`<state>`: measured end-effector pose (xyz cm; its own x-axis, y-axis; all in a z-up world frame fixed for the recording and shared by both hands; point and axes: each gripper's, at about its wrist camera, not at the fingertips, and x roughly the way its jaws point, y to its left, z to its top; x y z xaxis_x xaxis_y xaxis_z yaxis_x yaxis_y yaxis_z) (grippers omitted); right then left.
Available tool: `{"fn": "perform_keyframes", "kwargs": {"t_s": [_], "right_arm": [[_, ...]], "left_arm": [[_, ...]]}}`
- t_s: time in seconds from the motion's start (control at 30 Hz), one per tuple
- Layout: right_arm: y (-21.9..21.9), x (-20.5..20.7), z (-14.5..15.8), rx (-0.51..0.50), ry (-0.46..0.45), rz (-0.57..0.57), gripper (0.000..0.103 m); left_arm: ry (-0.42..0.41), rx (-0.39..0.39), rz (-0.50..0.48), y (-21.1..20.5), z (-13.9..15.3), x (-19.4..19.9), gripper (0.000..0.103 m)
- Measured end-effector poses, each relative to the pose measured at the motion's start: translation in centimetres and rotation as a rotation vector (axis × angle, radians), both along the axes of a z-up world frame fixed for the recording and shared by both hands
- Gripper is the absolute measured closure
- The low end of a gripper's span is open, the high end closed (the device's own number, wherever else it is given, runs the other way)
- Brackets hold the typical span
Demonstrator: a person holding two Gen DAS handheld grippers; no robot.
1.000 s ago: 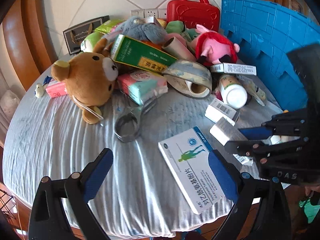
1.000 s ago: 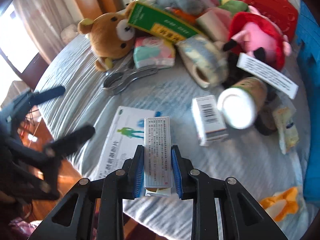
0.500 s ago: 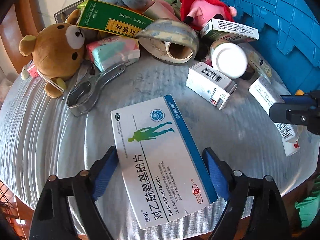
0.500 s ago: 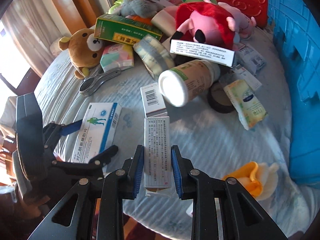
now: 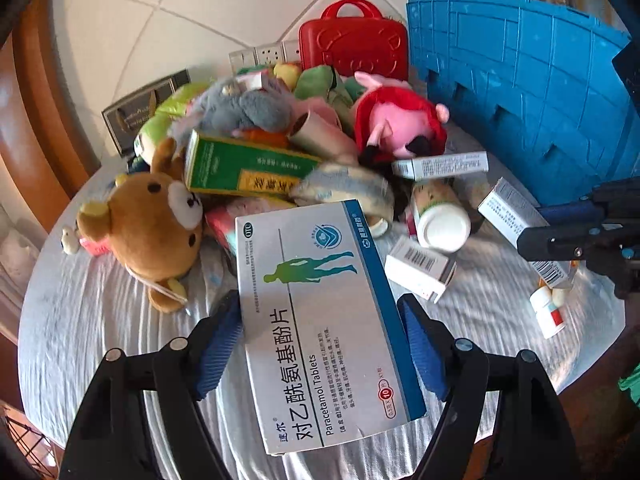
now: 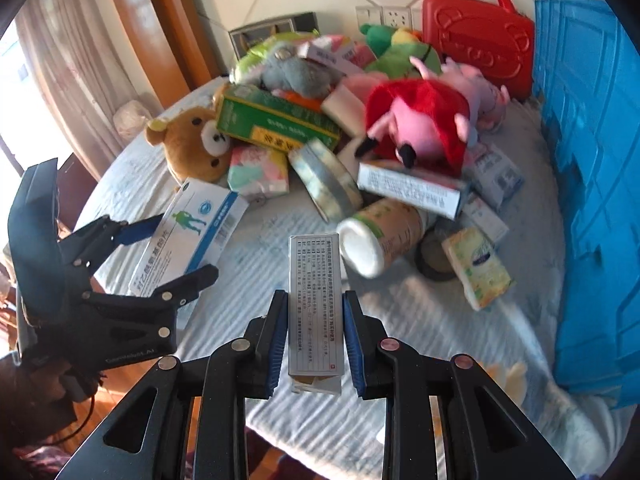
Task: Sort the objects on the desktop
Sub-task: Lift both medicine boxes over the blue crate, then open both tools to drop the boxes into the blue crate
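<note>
A large white-and-blue paracetamol tablet box [image 5: 316, 264] is tilted up off the table, between the blue pads of my left gripper [image 5: 320, 312]. The jaws are closing and the pads press on its long sides. The right wrist view shows the same box [image 6: 188, 228] in the left gripper [image 6: 182, 248], above the table's left edge. My right gripper [image 6: 315, 304] is shut on a narrow white medicine box [image 6: 315, 280] printed with small text, held above the cloth. That right gripper [image 5: 532, 228] shows at the right edge of the left wrist view.
The round table has a grey cloth [image 5: 80, 320]. A pile at the back holds a brown bear [image 5: 152, 224], a green box [image 5: 240, 164], a pink plush [image 5: 400, 128], a tape roll [image 6: 328, 184] and a white bottle [image 5: 440, 216]. A blue crate [image 6: 592, 160] stands right, a red case [image 5: 354, 48] behind.
My left gripper moved over the paracetamol box, closed on its sides and lifted it off the cloth. The right gripper rose and drew back with its narrow box still held.
</note>
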<state>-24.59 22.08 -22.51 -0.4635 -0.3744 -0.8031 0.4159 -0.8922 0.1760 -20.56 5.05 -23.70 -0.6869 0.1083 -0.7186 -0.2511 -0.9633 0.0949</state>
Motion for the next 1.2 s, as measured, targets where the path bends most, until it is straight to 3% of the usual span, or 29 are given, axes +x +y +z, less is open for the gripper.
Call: {"fn": "perform_keyframes", "kwargs": {"t_s": [0.3, 0.63, 0.97, 1.2], "right_arm": [[1.0, 0.7, 11.0, -0.094, 0.242, -0.071, 0.076], [4.1, 3.1, 21.5, -0.113, 0.475, -0.328, 0.076], [11.8, 6.7, 26.8, -0.081, 0.622, -0.616, 0.076], [19.4, 6.5, 28.4, -0.044, 0.618, -0.715, 0.076]], "left_arm": [[0.258, -0.012, -0.095, 1.0, 12.0, -2.7, 0.026], [0.424, 0.019, -0.303, 5.7, 21.6, -5.7, 0.026], [0.499, 0.093, -0.532, 16.5, 27.5, -7.6, 0.026], [0.504, 0.136, -0.607, 25.0, 29.3, -9.0, 0.026]]}}
